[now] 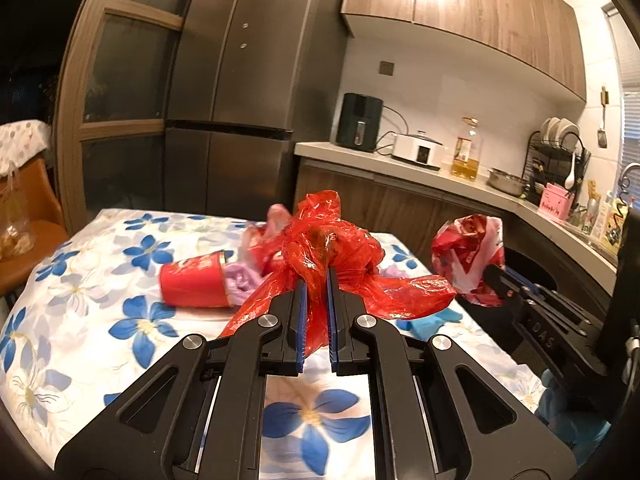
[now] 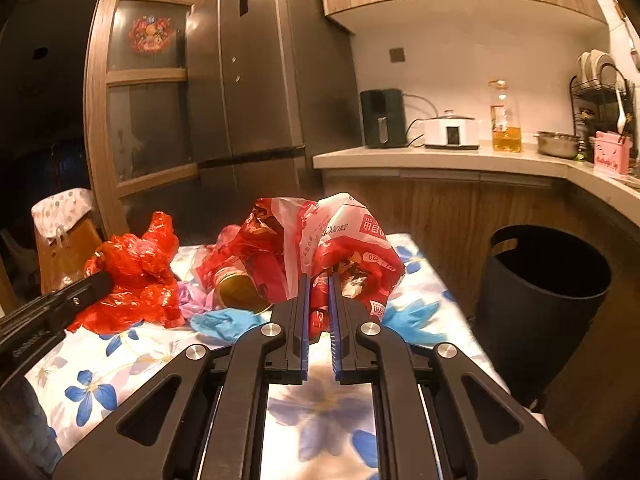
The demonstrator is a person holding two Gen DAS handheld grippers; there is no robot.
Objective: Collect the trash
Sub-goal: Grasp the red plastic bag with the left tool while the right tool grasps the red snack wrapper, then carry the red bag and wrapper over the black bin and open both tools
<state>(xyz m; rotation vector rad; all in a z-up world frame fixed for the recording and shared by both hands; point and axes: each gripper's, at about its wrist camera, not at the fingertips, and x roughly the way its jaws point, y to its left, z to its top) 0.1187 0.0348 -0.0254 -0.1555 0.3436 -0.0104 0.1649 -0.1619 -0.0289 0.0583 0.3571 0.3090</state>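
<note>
My left gripper (image 1: 317,276) is shut on a crumpled red plastic bag (image 1: 332,240), held above the flowered tablecloth (image 1: 80,320). In the right wrist view this red plastic bag (image 2: 136,276) hangs at the left from the left gripper (image 2: 102,278). My right gripper (image 2: 318,280) is shut on a red and white printed wrapper (image 2: 348,236), lifted off the table; the wrapper (image 1: 468,252) shows at the right of the left wrist view. A red paper cup (image 1: 194,284) lies on its side on the table, its gold inside (image 2: 240,292) facing the right camera. Lilac plastic (image 1: 242,282) and blue gloves (image 2: 224,322) lie beside it.
A black bin (image 2: 540,292) stands on the floor right of the table, below the kitchen counter (image 2: 420,158). A dark fridge (image 2: 256,80) rises behind the table. A chair (image 1: 24,216) with a bag stands at the left. The counter holds an oil bottle (image 2: 506,120) and a dish rack (image 1: 556,152).
</note>
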